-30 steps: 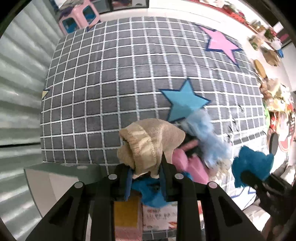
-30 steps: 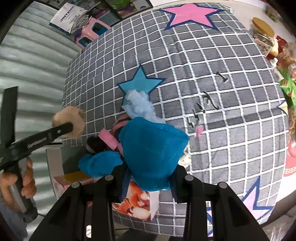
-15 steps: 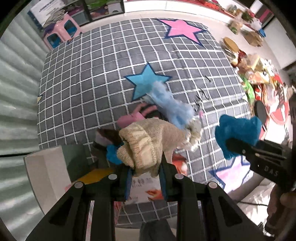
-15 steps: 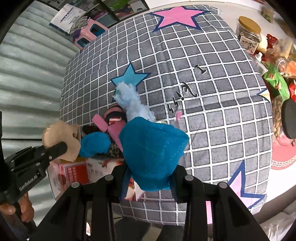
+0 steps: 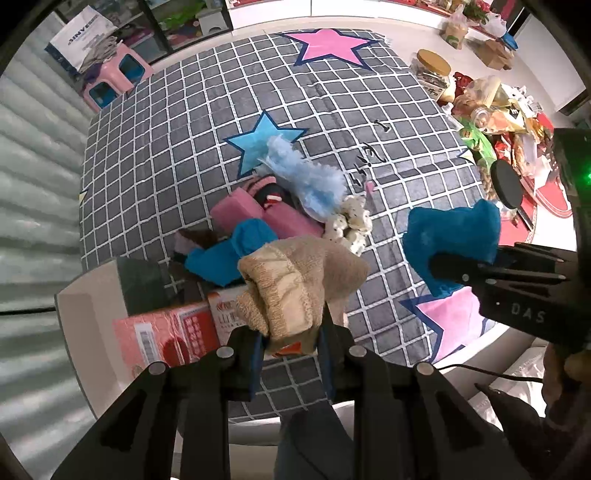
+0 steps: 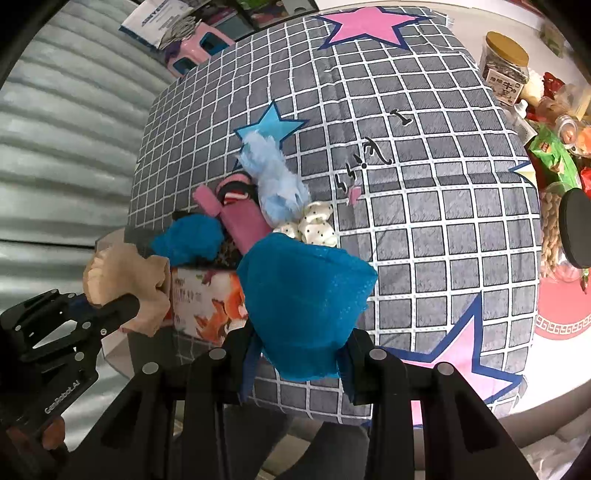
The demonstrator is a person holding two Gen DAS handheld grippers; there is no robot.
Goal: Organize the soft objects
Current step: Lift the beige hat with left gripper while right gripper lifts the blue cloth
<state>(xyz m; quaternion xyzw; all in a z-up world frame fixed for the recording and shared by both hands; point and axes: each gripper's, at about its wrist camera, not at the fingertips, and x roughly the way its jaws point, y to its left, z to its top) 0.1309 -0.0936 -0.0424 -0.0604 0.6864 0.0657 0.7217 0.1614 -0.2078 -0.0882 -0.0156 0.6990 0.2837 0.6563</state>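
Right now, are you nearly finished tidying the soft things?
Not yet. Nothing looks put away. The left tool is shut on a beige knit piece, the right tool on a blue cloth. A pile remains on the checked mat: fluffy light-blue piece, pink pieces, another blue piece, spotted white piece.

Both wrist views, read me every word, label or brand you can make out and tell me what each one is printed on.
"DAS": on the black body of the right gripper.
"GenRobot.AI": on the black body of the left gripper.
"INVERSE": partly cut off, on the white bag by the pink stool.
Printing on the red and white box: too blurred to read.
Label on the gold-lidded jar: too small to read.
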